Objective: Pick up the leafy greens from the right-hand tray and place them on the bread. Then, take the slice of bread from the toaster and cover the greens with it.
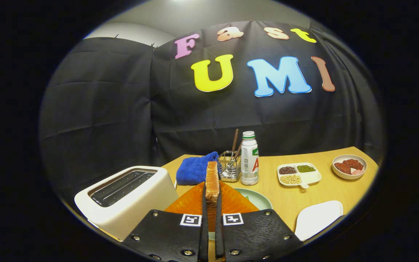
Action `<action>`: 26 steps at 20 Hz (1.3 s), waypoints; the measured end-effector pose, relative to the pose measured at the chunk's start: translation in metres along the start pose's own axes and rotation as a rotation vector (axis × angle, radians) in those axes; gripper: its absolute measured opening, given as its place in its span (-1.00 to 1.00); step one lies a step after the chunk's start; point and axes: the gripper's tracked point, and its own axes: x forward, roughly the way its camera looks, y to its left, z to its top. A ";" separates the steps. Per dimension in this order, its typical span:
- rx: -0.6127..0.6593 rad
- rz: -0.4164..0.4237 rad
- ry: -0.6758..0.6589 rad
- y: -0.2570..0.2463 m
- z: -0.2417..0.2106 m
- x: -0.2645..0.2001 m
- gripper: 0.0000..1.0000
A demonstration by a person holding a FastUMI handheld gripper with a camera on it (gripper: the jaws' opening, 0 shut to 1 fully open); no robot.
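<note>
My gripper is shut on a slice of toasted bread, which stands on edge between the two fingers and rises above them. To the left of the fingers stands the white toaster, its two slots showing empty. Just beyond the fingers lies an orange plate, with the rim of a pale green plate to its right, mostly hidden behind the fingers. A hint of green shows at that plate's edge. The white tray at the right lies bare.
At the back of the wooden table are a blue cloth, a wire holder with utensils, a white bottle, a divided dish of beans and a bowl of reddish food.
</note>
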 end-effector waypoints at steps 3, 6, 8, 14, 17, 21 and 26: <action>-0.034 -0.012 0.004 -0.002 -0.010 0.010 -0.82; -0.001 0.019 0.024 0.004 -0.024 0.017 -0.82; 0.012 0.031 0.018 0.004 -0.024 0.019 -0.77; 0.042 0.095 -0.034 0.013 -0.015 0.017 -0.69; 0.025 0.066 -0.028 0.002 -0.020 0.020 -0.69; -0.054 -0.019 -0.011 -0.016 -0.025 0.025 -0.69; -0.086 -0.092 0.015 -0.037 -0.032 0.026 -0.55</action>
